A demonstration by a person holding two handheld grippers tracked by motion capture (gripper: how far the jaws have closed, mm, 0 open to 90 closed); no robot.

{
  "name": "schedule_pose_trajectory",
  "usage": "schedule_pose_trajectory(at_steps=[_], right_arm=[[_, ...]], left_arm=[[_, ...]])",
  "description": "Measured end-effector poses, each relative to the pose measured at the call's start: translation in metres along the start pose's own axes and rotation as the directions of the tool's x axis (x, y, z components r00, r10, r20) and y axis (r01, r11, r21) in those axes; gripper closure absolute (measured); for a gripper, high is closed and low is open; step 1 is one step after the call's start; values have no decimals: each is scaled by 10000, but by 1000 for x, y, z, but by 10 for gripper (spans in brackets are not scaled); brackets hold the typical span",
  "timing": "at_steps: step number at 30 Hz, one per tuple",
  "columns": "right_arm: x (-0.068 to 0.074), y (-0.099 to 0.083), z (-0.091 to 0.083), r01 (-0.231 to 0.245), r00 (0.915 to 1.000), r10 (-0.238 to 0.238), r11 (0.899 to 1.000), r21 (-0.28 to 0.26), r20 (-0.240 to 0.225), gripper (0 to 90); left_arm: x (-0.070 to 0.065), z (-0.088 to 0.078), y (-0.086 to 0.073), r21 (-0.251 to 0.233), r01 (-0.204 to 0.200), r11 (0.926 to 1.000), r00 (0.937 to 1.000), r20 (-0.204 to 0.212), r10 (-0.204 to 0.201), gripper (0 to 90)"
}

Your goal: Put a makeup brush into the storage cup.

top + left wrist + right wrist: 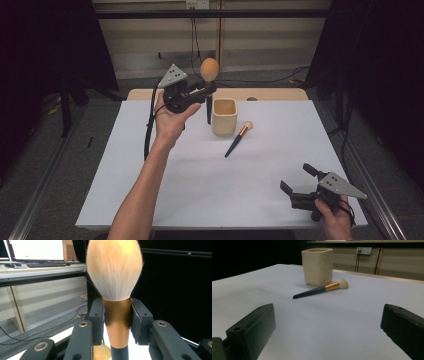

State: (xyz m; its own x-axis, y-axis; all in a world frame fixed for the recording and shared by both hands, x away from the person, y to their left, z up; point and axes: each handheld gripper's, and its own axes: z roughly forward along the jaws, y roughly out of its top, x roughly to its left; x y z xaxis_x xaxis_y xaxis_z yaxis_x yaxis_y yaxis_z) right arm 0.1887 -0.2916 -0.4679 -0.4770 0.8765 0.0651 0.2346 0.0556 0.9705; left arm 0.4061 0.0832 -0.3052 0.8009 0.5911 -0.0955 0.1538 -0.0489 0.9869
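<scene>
My left gripper (209,90) is raised above the far left of the table, shut on a large makeup brush (209,70) held upright, its peach bristle head on top and dark handle hanging down beside the cup. In the left gripper view the pads (97,317) clamp the brush's copper ferrule (117,317). A cream square cup (224,116) stands just right of the hanging handle. A smaller brush (238,138) with a dark handle lies flat on the white table, right of the cup; it also appears as the small brush (322,289) before the cup (317,267). My right gripper (299,180) rests open at the near right.
The white tabletop (190,175) ends in a wooden strip (275,94) at the far edge. Metal rails run along both sides of the table. Cables hang on the back wall. A desk with a monitor (37,250) stands beyond the table.
</scene>
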Motion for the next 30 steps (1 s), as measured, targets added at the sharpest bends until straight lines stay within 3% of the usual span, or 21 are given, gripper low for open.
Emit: schedule_pose_trajectory(at_steps=[1, 10, 12, 21, 30], right_arm=[[0, 0, 0, -57, 10000, 57, 10000, 11, 10, 0], [-1, 0, -4, -111, 9999, 111, 9999, -65, 48, 0], [-2, 0, -4, -103, 9999, 103, 9999, -61, 61, 0], [-4, -1, -5, -242, 9997, 242, 9997, 8, 77, 0], [-4, -1, -6, -197, 9998, 198, 9998, -42, 91, 0]], left_arm=[[2, 4, 1, -14, 147, 9999, 9999, -5, -147, 665], [9, 26, 8, 177, 96, 9998, 9997, -219, -93, 666], [8, 34, 7, 418, -190, 9989, 9991, -361, 205, 665], [6, 57, 7, 512, -429, 9978, 9988, -209, 441, 665], [24, 70, 3, 217, 130, 9997, 9988, -475, -119, 665]])
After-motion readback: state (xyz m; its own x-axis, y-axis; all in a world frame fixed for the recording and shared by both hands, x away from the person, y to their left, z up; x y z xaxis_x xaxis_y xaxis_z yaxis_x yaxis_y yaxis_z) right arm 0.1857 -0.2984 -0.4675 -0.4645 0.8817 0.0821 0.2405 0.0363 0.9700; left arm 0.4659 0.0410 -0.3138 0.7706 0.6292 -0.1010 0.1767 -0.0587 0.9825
